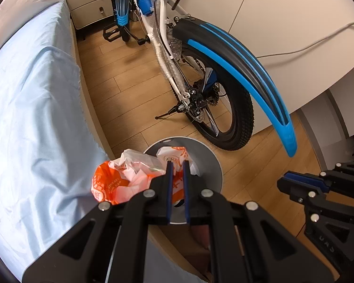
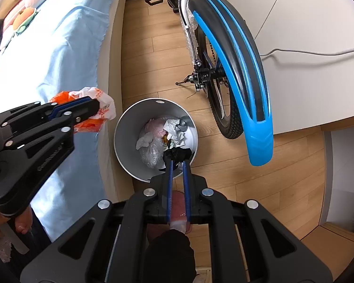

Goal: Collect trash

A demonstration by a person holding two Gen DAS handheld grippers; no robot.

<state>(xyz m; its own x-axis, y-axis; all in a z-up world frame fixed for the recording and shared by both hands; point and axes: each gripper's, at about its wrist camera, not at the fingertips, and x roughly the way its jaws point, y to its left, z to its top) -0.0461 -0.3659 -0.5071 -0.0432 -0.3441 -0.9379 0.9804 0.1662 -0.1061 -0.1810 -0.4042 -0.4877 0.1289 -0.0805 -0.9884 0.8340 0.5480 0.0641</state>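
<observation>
A: What does the left claw (image 1: 177, 165) have?

B: It is clamped narrow on a crumpled orange-and-white plastic bag (image 1: 120, 179), held at the edge of the bed's light blue sheet (image 1: 35, 118) and just beside the rim of the grey round trash bin (image 2: 120, 136). In the right wrist view that same claw (image 2: 95, 108) sits left of the bin with the bag (image 2: 101, 110) bulging from its tips.

A: And the right claw (image 2: 177, 162)?

B: It points straight down over the near rim of the bin, its 2 blue-padded fingers (image 2: 169, 176) nearly together, pinching a small black crumpled scrap (image 2: 177, 153).

A: What lies inside the bin?

B: White crumpled paper (image 2: 175, 132), clear plastic wrap (image 2: 153, 151) and something pale pink.

A: The surroundings?

B: Wooden floor (image 2: 148, 54), with a white bicycle (image 1: 167, 54) on its kickstand beyond the bin, its blue-and-black rear mudguard (image 2: 238, 70) arching over the tyre. A white cabinet (image 2: 306, 23) stands at right.
</observation>
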